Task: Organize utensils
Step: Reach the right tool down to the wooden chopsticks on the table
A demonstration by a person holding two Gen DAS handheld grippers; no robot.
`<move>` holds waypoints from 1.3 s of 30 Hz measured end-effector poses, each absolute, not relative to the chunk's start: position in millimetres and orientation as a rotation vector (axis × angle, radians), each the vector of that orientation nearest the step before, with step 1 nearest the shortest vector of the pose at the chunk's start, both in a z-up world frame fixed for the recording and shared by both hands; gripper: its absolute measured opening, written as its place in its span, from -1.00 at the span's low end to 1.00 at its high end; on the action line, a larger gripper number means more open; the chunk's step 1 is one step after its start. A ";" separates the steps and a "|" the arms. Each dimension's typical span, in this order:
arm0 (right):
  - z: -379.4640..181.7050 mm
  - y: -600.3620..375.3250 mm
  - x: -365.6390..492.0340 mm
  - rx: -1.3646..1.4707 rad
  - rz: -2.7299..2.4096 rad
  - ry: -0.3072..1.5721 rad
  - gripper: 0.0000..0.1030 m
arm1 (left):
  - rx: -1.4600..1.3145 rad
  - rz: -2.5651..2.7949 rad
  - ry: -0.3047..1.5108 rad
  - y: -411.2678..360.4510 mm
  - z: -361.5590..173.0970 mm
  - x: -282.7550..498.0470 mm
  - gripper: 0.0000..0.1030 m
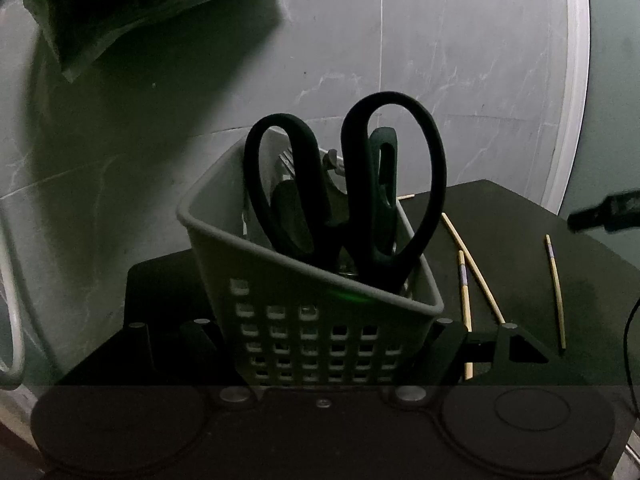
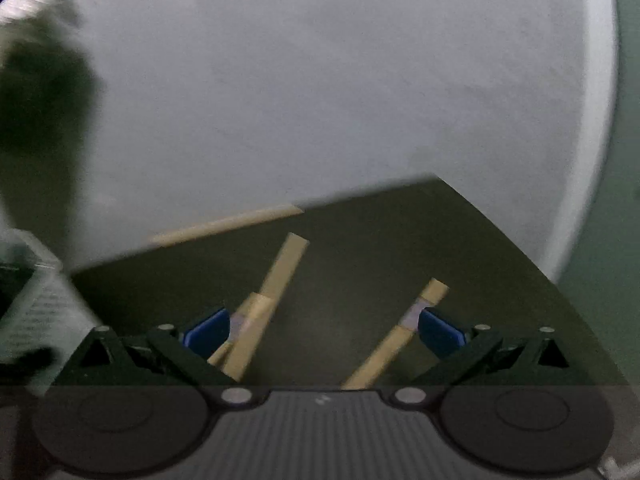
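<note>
My left gripper (image 1: 320,344) is shut on a pale perforated utensil basket (image 1: 280,280) and holds it tilted over a dark mat (image 1: 520,240). Black-handled scissors (image 1: 352,184) and other utensils stand in it. Three bamboo chopsticks (image 1: 472,268) lie on the mat to its right. My right gripper (image 2: 324,332) is open low over the mat (image 2: 360,240), its blue pads (image 2: 208,330) wide apart. Two chopsticks (image 2: 264,304) lie crossed by the left pad, one (image 2: 400,332) by the right pad, another (image 2: 228,224) at the mat's far edge. The right view is blurred.
A grey marble-patterned floor (image 1: 440,60) surrounds the mat. A dark plastic bag (image 1: 120,8) lies at the upper left. A white curved rim (image 1: 576,80) runs down the right. The basket's corner (image 2: 36,300) shows at the right view's left edge.
</note>
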State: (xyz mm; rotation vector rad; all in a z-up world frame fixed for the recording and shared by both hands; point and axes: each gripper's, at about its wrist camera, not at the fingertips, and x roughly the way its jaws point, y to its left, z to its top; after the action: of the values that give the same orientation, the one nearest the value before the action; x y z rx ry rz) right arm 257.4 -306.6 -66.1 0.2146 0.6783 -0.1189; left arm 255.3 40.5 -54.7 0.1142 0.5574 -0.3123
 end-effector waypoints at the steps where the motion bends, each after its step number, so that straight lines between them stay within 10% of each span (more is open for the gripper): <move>1: -73.4 -314.3 264.6 0.226 -0.145 0.710 0.99 | 0.115 -0.311 0.560 40.3 -54.2 255.9 0.49; 9: -109.3 -332.7 299.7 0.294 -0.250 0.838 0.94 | 0.123 -0.299 0.570 39.0 -53.2 256.7 0.49; 19: -114.8 -319.2 313.9 0.260 -0.295 0.893 -0.70 | 0.122 -0.282 0.570 33.8 -55.0 257.4 0.50; 22: -114.9 -316.5 319.3 0.274 -0.254 0.886 -0.86 | 0.122 -0.282 0.570 33.5 -55.6 256.8 0.50; 39: -109.3 -283.1 396.3 0.483 -0.113 0.859 -0.87 | 0.125 -0.283 0.571 33.7 -55.6 256.4 0.51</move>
State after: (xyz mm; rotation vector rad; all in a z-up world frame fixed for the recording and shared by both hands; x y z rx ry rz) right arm 396.3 -283.1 -109.3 0.4834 0.8590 -0.1133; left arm 256.4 33.7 -55.6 0.1253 0.5705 -0.2827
